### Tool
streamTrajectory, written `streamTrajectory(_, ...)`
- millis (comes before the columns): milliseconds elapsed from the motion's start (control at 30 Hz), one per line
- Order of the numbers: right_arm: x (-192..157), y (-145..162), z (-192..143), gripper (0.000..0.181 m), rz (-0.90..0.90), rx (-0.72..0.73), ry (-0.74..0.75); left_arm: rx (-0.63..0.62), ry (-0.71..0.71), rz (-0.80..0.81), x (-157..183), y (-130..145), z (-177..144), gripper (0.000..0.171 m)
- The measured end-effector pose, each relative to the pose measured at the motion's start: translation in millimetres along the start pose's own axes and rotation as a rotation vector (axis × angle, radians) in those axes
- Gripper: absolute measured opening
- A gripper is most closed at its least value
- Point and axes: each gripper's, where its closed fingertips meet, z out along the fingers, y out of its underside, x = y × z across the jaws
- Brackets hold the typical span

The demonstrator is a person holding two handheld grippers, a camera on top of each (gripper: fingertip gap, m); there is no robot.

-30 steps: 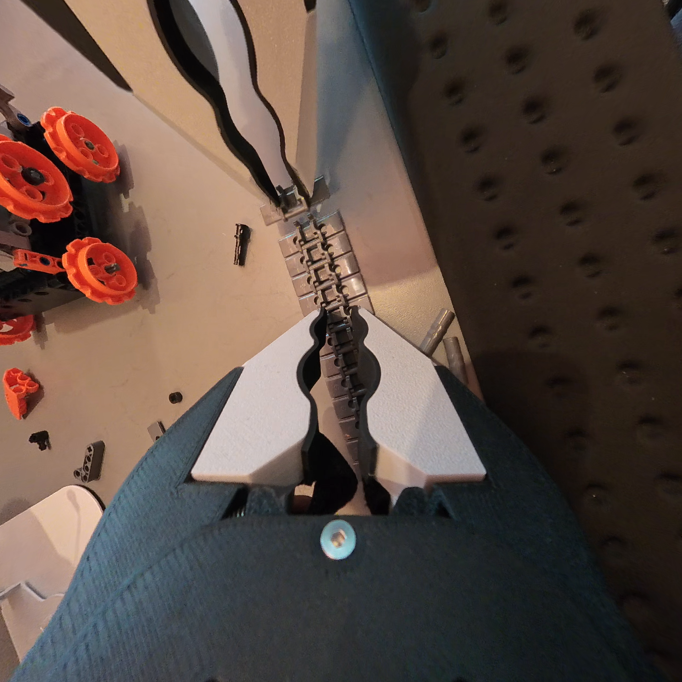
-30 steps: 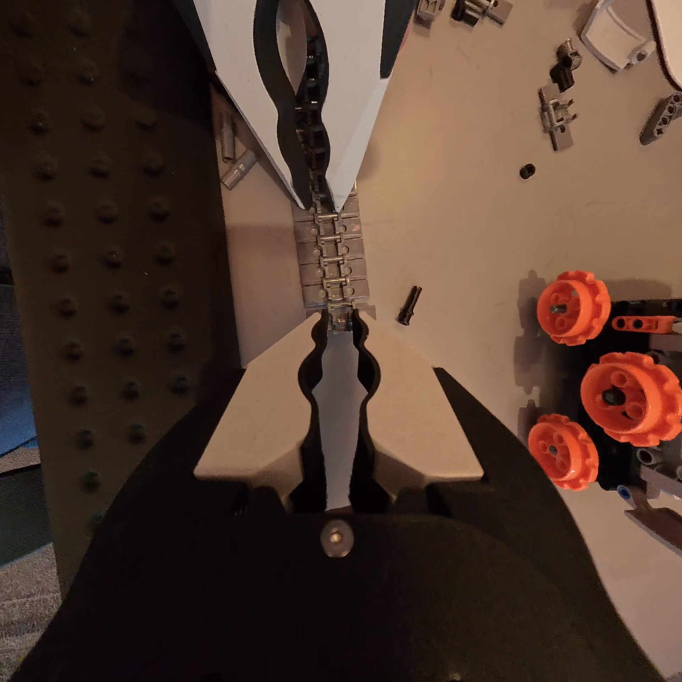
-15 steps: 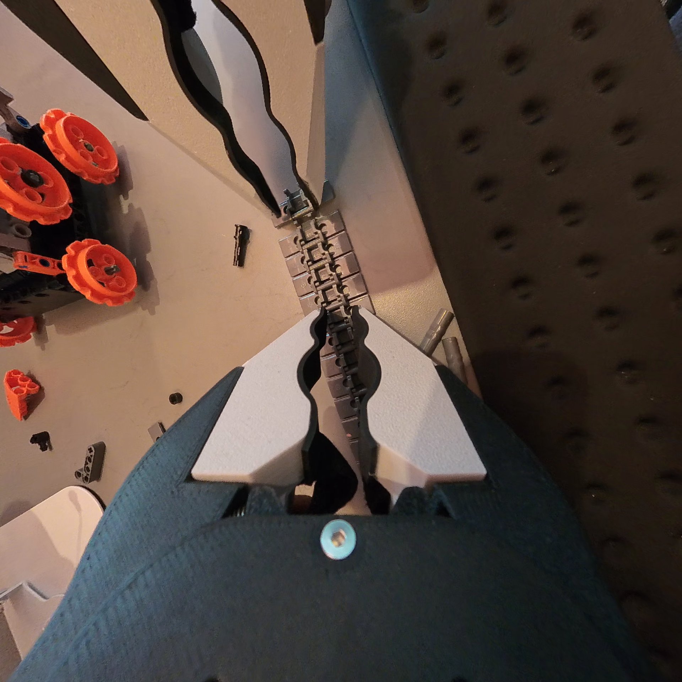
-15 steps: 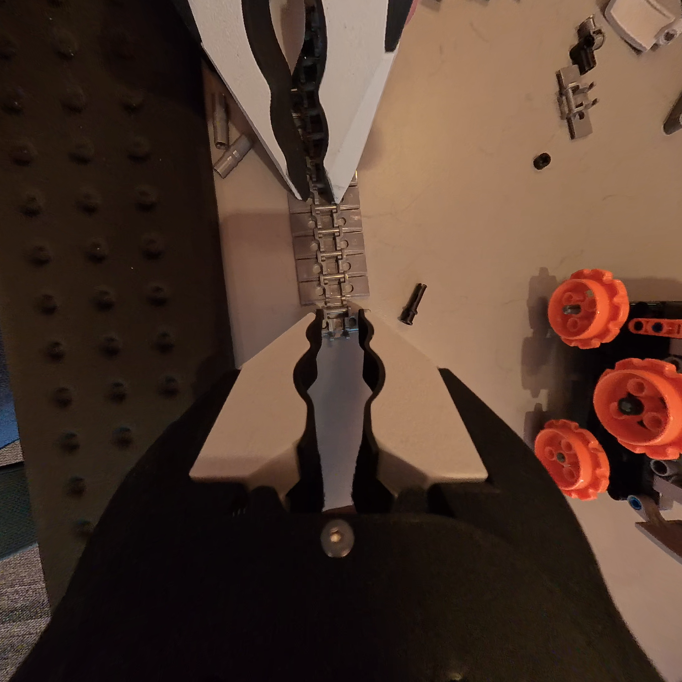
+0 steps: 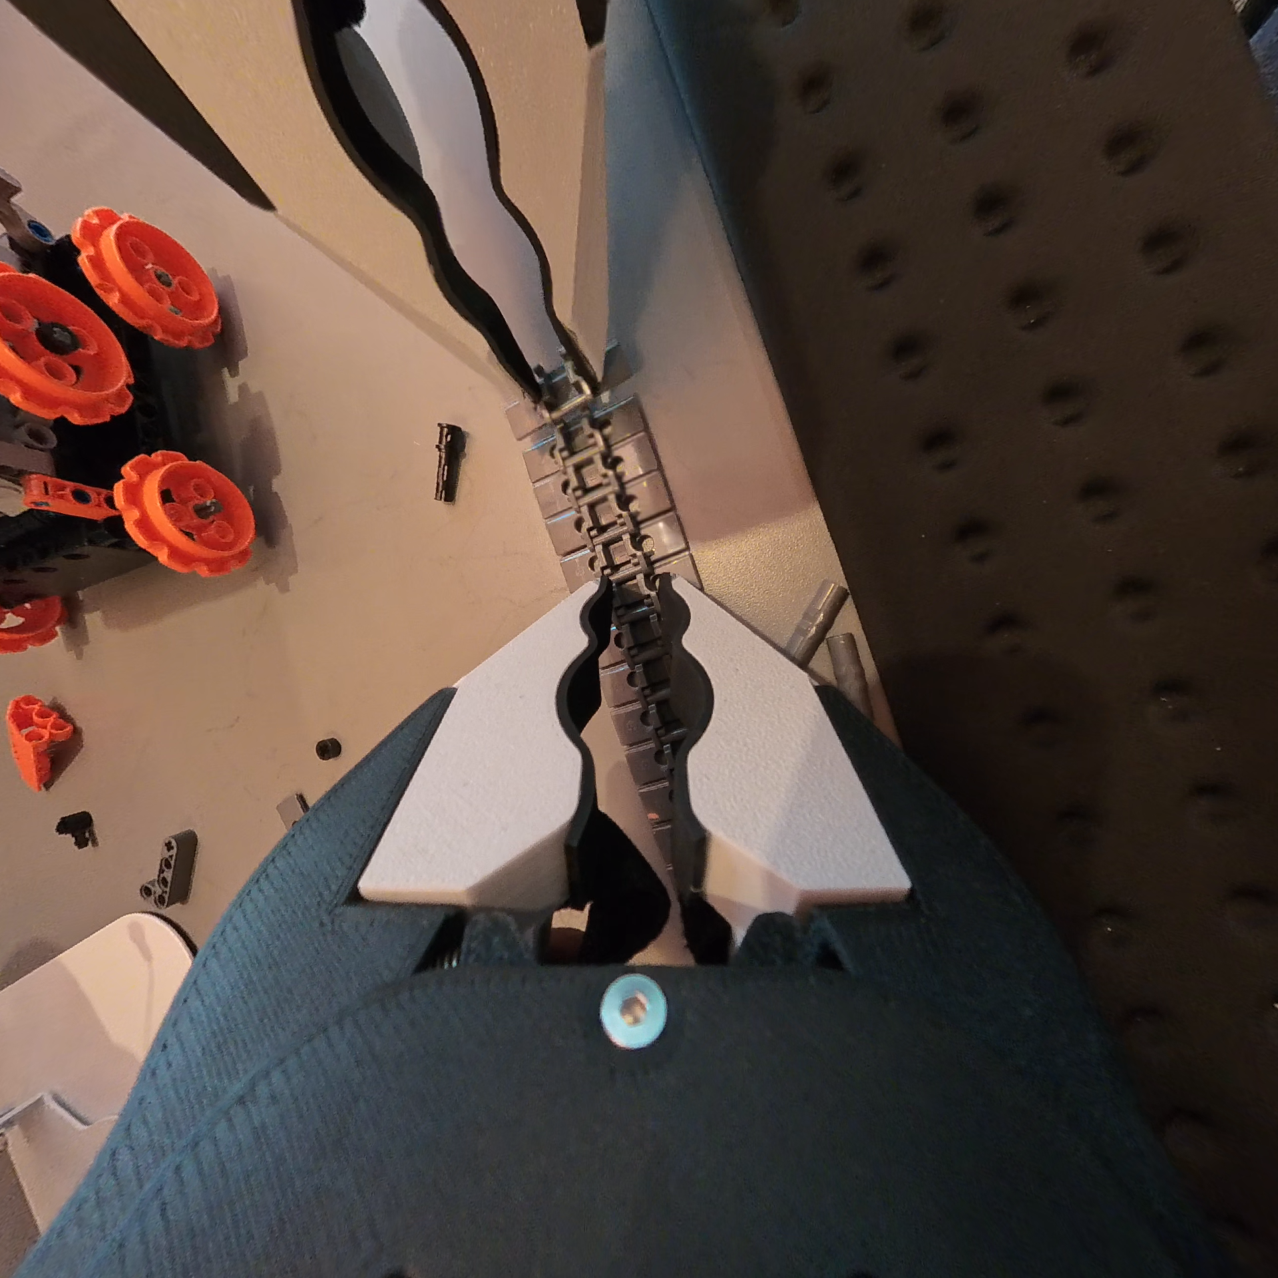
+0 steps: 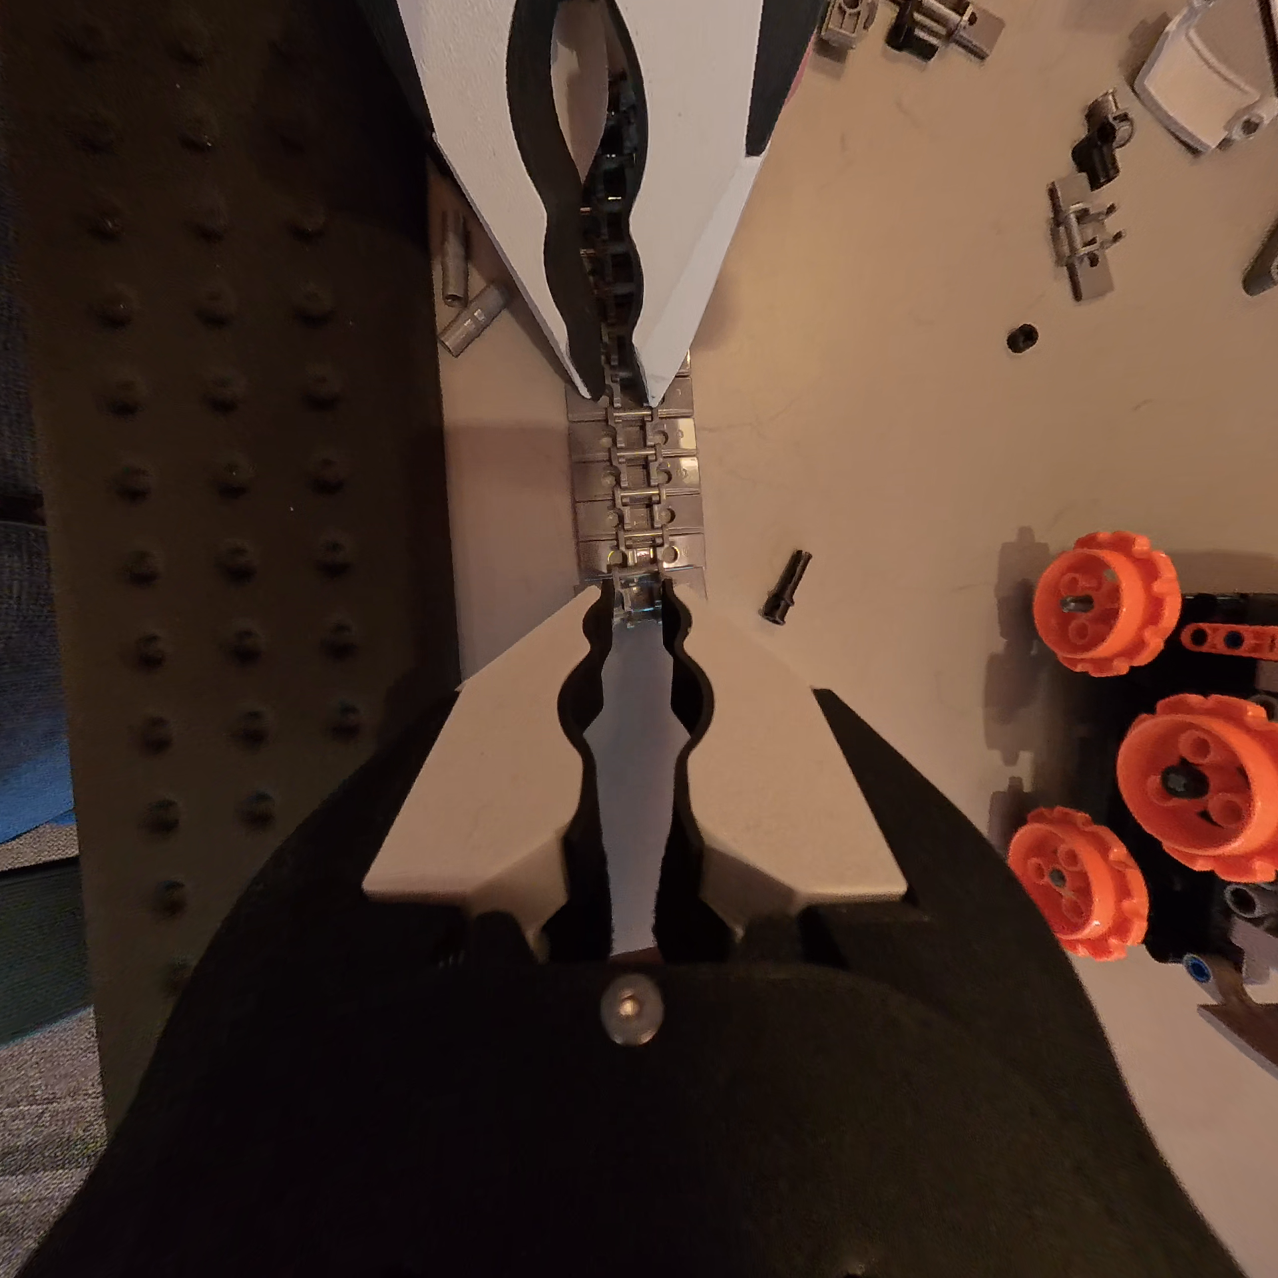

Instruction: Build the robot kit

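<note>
The tread chain (image 5: 608, 498) is dark grey with paler grey link plates, lying on a beige tabletop (image 5: 359, 622). The sprocket wheels (image 6: 1106, 602) are bright orange on a black frame (image 6: 1079, 733). A black pin (image 6: 785, 584) lies near; the mat (image 5: 1037, 484) is dark, patterned with rows of studs.

No legible writing anywhere.

Glossy grey plastic track (image 5: 608, 498)
</note>
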Motion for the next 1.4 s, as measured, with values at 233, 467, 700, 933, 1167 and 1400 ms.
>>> streamTrajectory(233, 1, 3, 2, 0.011, 0.008, -0.022, 0.003, 0.001, 0.000, 0.001, 0, 0, 0, 0.013)
streamTrajectory(467, 1, 5, 5, 0.013, 0.018, -0.043, -0.001, 0.000, 0.000, 0.002, 0, 0, 0, 0.013)
streamTrajectory(700, 5, -2, -4, 0.007, 0.020, 0.012, 0.025, 0.002, -0.020, 0.002, -3, -1, -2, 0.017)
streamTrajectory(933, 3, -4, 5, 0.000, 0.015, 0.047, 0.007, 0.024, -0.052, 0.011, -6, -11, 1, 0.017)
streamTrajectory(1167, 1, -4, 7, 0.000, 0.032, 0.028, -0.010, 0.023, -0.046, -0.011, -6, -12, 8, 0.016)
streamTrajectory(1400, 1, -5, 9, 0.000, 0.006, -0.075, -0.026, 0.038, -0.020, -0.055, -5, -11, 9, 0.013)
